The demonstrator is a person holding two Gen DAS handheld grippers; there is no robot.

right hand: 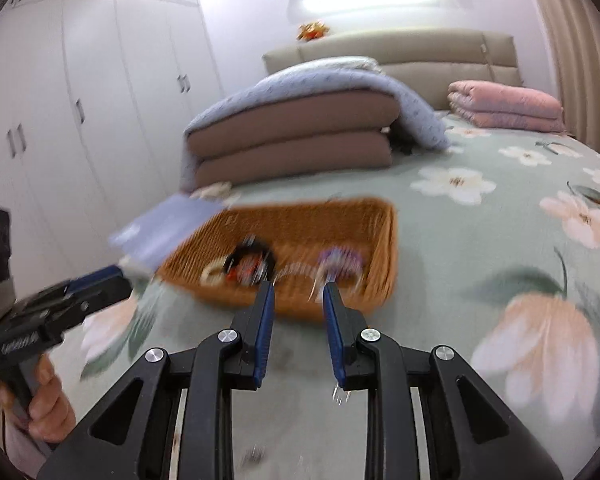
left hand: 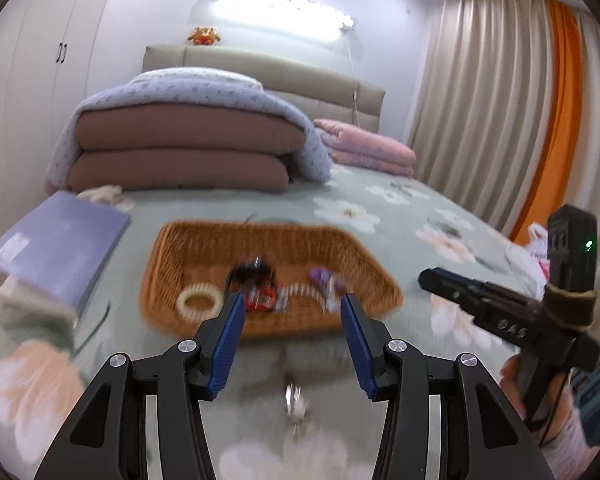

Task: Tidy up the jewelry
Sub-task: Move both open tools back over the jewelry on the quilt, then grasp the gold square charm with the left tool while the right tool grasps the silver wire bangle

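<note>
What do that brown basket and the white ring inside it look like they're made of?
The basket looks like woven wicker or rattan: its walls show a fine crisscross weave in a warm, matte orange-brown. The white ring has a ribbed, cream-coloured rim with a slight sheen, so it may be plastic beads or shell segments on a stretch bracelet. Motion blur leaves that open.
</note>
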